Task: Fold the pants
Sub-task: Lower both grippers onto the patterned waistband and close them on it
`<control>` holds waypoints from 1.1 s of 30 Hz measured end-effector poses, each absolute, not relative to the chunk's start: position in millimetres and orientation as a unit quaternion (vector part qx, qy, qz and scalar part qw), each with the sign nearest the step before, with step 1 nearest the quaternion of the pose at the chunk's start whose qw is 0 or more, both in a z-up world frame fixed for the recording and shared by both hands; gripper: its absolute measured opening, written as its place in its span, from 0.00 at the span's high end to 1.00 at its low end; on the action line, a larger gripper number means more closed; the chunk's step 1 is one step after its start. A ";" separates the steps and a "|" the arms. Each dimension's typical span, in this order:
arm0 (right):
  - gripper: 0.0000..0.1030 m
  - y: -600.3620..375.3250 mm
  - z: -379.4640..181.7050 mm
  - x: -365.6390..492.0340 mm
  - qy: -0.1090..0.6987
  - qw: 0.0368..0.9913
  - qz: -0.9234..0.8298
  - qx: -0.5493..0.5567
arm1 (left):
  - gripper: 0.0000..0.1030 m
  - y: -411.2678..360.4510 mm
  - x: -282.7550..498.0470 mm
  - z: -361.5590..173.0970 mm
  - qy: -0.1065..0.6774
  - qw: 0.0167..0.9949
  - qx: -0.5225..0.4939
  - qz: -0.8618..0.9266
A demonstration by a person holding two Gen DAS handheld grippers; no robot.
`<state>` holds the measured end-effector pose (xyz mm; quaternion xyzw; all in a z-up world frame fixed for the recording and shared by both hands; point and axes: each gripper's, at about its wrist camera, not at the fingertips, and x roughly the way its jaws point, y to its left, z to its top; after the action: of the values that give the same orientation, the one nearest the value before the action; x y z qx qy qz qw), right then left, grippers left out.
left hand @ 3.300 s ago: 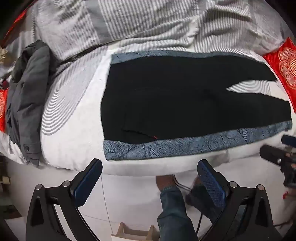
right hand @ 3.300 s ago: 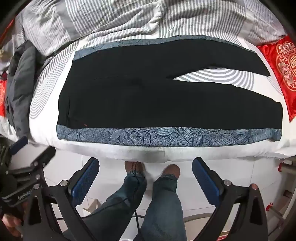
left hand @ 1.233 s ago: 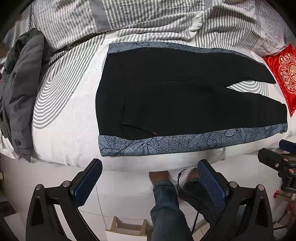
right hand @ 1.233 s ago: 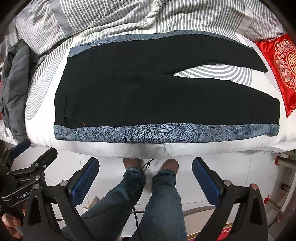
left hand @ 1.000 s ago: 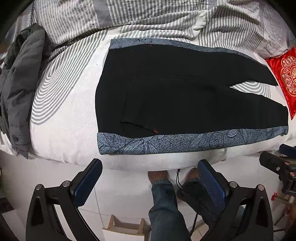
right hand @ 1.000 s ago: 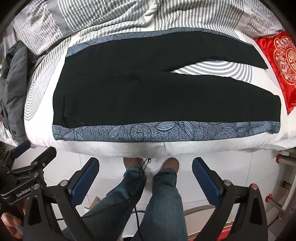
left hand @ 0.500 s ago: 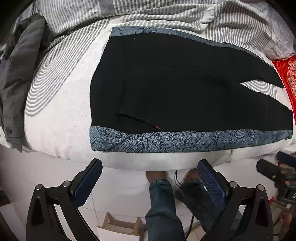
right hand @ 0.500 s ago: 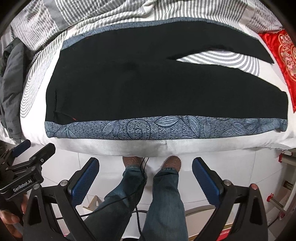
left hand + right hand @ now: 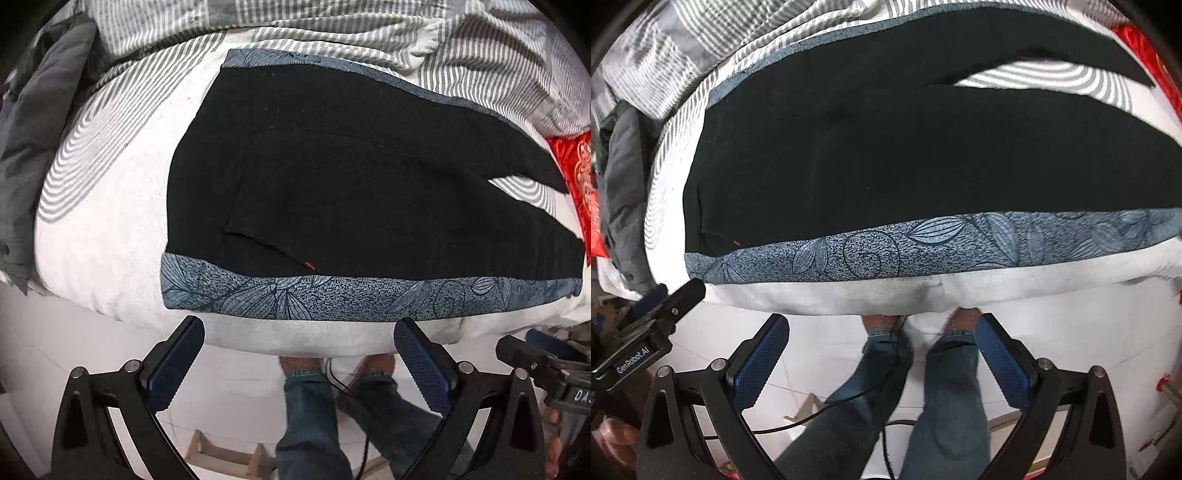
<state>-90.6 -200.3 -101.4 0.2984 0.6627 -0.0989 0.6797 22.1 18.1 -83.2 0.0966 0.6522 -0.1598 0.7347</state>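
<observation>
I see black pants flat on the bed — left gripper and right gripper both spread wide, empty.

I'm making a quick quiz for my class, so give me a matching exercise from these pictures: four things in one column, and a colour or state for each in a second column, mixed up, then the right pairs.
Things:
1. pants
2. cushion
3. jacket
4. left gripper

Colour or state:
A. red with a pale pattern
B. open, holding nothing
C. black, spread flat with the legs apart
D. grey, bunched at the bed's edge

Pairs: 1-C, 2-A, 3-D, 4-B
</observation>
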 end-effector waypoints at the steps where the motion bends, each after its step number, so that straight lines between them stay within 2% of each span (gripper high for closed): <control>1: 0.02 -202.4 -105.9 -91.3 0.657 0.678 -0.091 0.317 | 0.00 20.7 21.7 -85.1 0.652 0.736 0.088 -0.160; 9: 0.02 -215.3 -149.4 -94.0 0.582 0.659 -0.022 0.477 | 0.00 46.1 25.2 -117.5 0.653 0.739 0.006 -0.168; 15: 0.07 -210.3 -188.4 -99.6 0.562 0.635 -0.007 0.530 | 0.00 55.1 25.0 -143.9 0.660 0.730 -0.046 -0.171; 16: 0.07 -211.9 -193.9 -102.8 0.561 0.632 -0.006 0.535 | 0.06 56.5 24.1 -147.8 0.661 0.729 -0.049 -0.172; 18: 0.08 -211.7 -200.7 -109.2 0.559 0.631 -0.006 0.539 | 0.09 59.3 23.0 -154.8 0.667 0.722 -0.058 -0.176; 24: 0.16 -218.7 -209.9 -101.5 0.517 0.647 0.012 0.561 | 0.09 63.8 18.2 -167.3 0.672 0.714 -0.073 -0.182; 29: 0.16 -221.1 -216.5 -99.0 0.497 0.644 0.018 0.581 | 0.09 66.1 17.3 -171.6 0.672 0.711 -0.084 -0.189; 31: 0.25 -225.5 -216.6 -108.4 0.475 0.633 0.022 0.610 | 0.09 65.1 15.5 -171.7 0.674 0.708 -0.092 -0.191; 33: 0.44 -229.6 -219.2 -111.8 0.450 0.619 0.031 0.643 | 0.09 65.9 13.2 -171.5 0.676 0.704 -0.095 -0.194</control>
<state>-111.8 -229.6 -219.2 0.6435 0.4498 0.0305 0.6186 13.2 65.9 -171.5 -0.0951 0.6762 -0.1939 0.7044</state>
